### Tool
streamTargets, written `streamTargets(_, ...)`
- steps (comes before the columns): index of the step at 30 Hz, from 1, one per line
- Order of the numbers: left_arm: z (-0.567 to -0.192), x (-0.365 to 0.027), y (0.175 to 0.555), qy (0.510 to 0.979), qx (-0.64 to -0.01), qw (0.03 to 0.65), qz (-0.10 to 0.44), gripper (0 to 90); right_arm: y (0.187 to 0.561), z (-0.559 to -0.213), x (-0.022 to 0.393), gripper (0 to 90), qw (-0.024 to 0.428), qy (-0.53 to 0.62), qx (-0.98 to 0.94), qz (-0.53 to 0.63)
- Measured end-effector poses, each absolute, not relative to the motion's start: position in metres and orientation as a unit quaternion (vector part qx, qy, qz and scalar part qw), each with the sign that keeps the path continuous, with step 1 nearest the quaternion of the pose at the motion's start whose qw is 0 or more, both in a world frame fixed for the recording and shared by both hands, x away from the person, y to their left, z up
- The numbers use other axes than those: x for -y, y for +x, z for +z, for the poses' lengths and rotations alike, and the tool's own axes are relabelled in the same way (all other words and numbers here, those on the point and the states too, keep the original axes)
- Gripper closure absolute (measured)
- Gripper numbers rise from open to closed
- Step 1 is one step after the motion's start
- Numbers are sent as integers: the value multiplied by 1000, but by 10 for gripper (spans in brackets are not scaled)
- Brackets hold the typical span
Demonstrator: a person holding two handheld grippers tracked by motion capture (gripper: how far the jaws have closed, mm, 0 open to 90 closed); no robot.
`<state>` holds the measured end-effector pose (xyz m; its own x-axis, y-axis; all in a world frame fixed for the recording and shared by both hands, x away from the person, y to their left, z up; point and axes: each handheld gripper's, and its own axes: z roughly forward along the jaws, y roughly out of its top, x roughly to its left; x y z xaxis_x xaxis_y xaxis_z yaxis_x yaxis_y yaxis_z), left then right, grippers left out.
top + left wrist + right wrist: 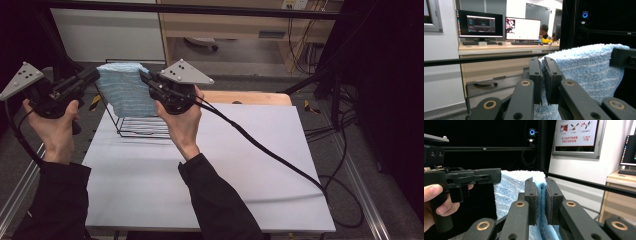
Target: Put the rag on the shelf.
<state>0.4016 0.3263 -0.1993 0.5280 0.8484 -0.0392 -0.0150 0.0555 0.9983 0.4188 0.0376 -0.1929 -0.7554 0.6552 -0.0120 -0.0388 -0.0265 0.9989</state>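
A light blue towel [125, 87] hangs in the air between the two grippers, above a black wire rack [142, 127]. My left gripper [95, 75] is shut on the towel's left top corner. My right gripper [146, 79] is shut on its right top corner. In the left gripper view the towel [586, 67] spreads to the right of the pinched jaws, with my left gripper [543, 75] closed on its edge. In the right gripper view the towel [509, 190] spreads to the left, my right gripper [541, 195] clamps its edge, and the other gripper's jaw [474, 177] holds the far corner.
The wire rack stands at the back left of a white table top [225, 165]. A black cable [260, 150] trails from the right gripper across the table to the right. A wooden desk [225, 25] and more cables lie beyond the table.
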Motion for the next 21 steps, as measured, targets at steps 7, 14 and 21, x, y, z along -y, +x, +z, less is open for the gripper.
streamTargets(7,-185,-334,406,588,-351,638,353,852,424,-176,-49,824,266,229,-647,677)
streamTargets(14,-173,-341,415,579,-357,638,361,852,433,-164,-59,823,272,227,-645,677)
streamTargets(21,-164,-347,425,570,-363,641,365,853,443,-156,-67,823,278,217,-647,676)
